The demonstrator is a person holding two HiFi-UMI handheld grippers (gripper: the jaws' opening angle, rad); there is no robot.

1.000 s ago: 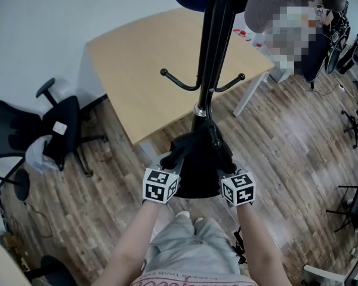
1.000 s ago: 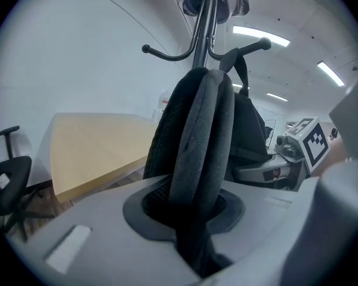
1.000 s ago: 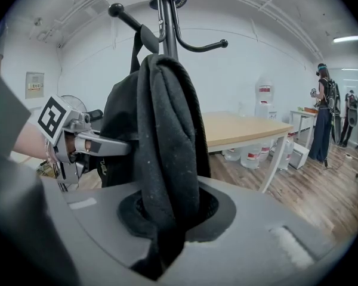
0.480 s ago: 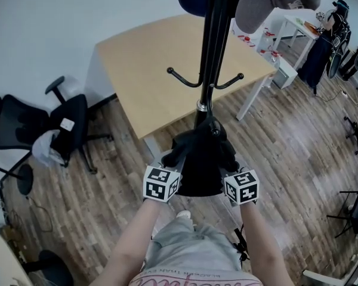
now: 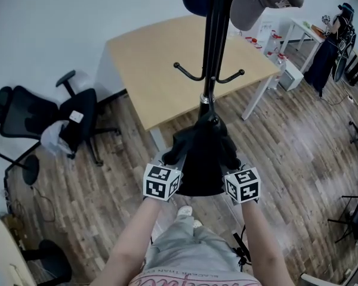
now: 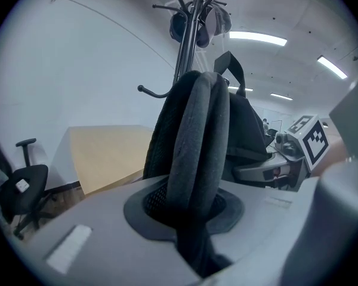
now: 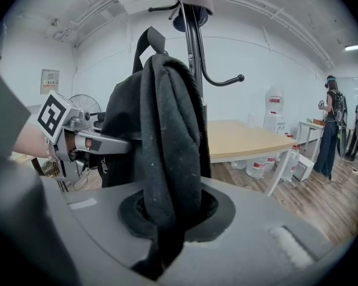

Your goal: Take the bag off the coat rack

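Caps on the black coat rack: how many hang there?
2: a grey fabric cap right of the black pole, a dark blue cap left of it. More may hide above.

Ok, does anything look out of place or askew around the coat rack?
Nothing spilled or damaged. The left gripper and right gripper are each clamped on the black bag beside the upright coat rack. Only a white bundle slumped on the office chair looks untidy.

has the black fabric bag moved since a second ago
No: the black fabric bag still sits right below the silver collar on the black coat rack pole.
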